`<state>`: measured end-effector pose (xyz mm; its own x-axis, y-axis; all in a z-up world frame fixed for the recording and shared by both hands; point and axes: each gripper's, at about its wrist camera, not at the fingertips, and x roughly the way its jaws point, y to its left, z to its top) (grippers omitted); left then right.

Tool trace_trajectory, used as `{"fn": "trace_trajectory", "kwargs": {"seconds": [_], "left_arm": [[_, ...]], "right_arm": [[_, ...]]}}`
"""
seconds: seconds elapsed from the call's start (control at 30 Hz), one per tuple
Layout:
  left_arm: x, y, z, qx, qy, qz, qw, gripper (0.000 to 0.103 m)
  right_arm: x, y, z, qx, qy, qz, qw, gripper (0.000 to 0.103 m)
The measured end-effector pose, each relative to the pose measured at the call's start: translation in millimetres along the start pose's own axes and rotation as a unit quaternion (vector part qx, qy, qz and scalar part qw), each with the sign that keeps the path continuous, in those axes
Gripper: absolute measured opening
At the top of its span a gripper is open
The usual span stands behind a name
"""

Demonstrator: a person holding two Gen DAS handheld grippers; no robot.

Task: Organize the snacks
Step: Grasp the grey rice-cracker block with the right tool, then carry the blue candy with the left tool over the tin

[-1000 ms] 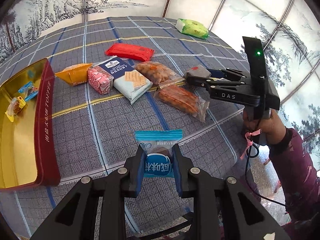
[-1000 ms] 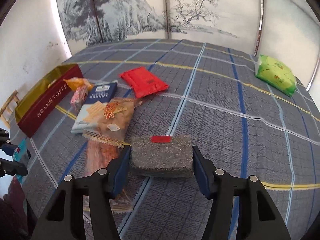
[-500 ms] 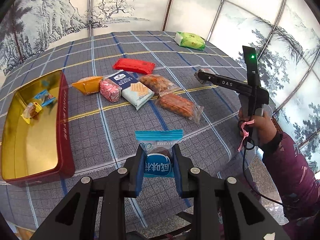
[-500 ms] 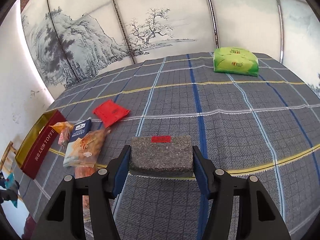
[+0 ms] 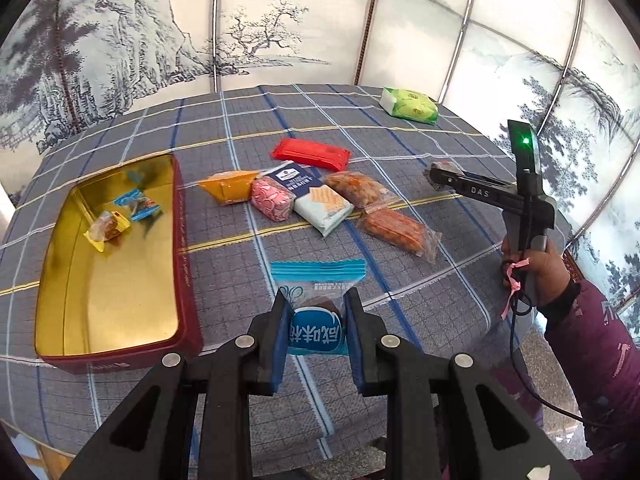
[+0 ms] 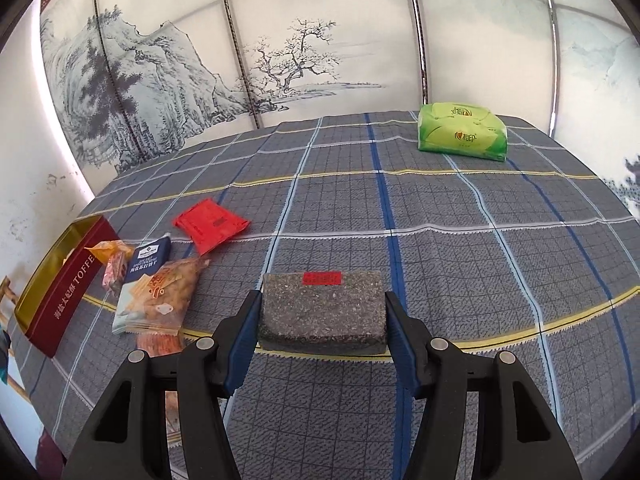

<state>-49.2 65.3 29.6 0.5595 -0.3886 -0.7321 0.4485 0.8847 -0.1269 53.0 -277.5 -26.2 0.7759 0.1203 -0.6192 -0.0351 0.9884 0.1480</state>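
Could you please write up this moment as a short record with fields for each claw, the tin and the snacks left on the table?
left claw: shut on a blue packet, held above the table
right claw: shut on a dark grey block
tin: open, gold inside, two small wrapped snacks at its far end
cloth: red packet, orange packet, pink packet, cracker pack, two clear bags
far corner: green pack

place: home dining room | cues: round table, plaid tablecloth; ink-landscape folding screen; tissue pack
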Motion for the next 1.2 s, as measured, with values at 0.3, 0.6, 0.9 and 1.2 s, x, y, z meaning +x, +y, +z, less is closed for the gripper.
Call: {"fn": "trace_trajectory", "kwargs": {"seconds": [0.3,0.6,0.9,1.2], "left_arm": [[-8,27,4,-0.013,-0.02,0.032,0.9992,0.023],[-14,60,7,-0.039,-0.032,0.067,0.9965,0.023],[-20,99,1,-0.063,-0.031,0.112,0.9912,0.023],[-15,134,-3,-0.095,-0.028,0.137,0.9856,0.023]], "right_arm": [[-1,-3,0,0.006,-0.005,-0.01,1.0,0.06],[0,-4,0,0.008,-0.002,-0.015,1.0,0.06],[-2,-6,-1,0.015,-0.004,-0.021,1.0,0.06],[-1,-8,-1,0.02,-0.004,-0.026,0.999,0.06]]}}
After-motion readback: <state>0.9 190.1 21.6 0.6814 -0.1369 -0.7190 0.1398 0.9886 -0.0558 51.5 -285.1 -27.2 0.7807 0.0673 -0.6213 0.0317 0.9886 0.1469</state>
